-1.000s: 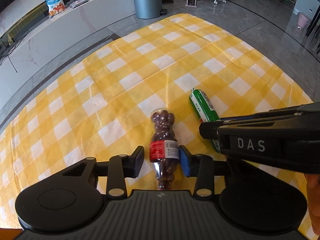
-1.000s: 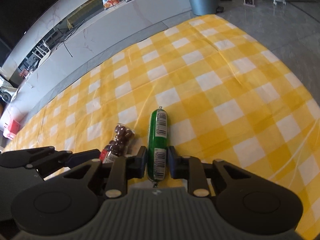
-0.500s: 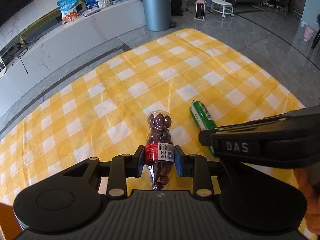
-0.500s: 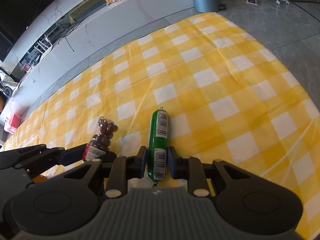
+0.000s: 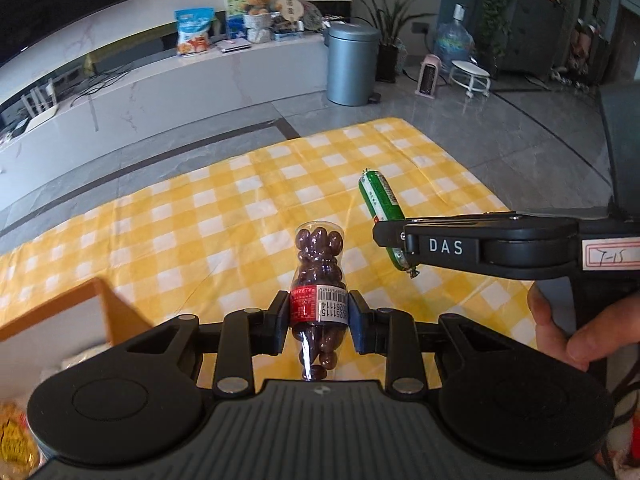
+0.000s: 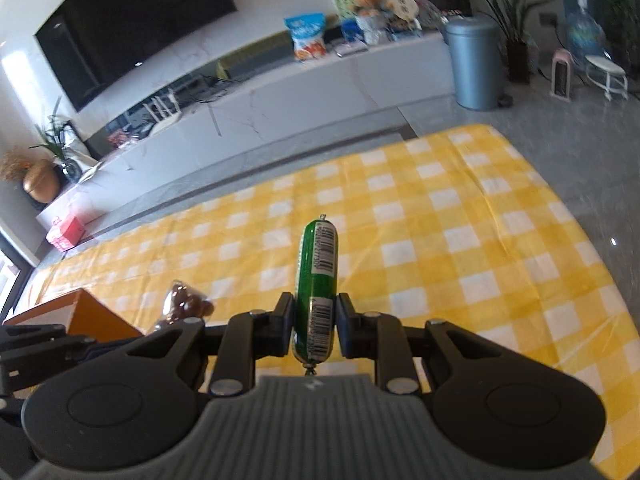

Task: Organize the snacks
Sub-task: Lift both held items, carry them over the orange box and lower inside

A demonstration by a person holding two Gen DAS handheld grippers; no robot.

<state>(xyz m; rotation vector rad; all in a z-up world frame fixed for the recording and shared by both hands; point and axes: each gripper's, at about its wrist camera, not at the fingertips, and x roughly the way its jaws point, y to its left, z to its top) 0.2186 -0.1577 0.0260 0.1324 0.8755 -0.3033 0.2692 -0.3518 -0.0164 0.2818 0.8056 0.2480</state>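
Left gripper point(image 5: 318, 316): we clamp the clear bottle of chocolate candies point(image 5: 318, 280) at its red label, lifted above the yellow checked cloth point(image 5: 200, 220).
Right gripper point(image 6: 314, 322): we grip the green sausage stick point(image 6: 316, 284) near its lower end, raised off the cloth.
Orange box point(image 5: 100, 308): at our lower left.

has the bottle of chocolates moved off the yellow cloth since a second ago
Yes. The chocolate bottle has gone up off the checked cloth, clamped in the left claw.
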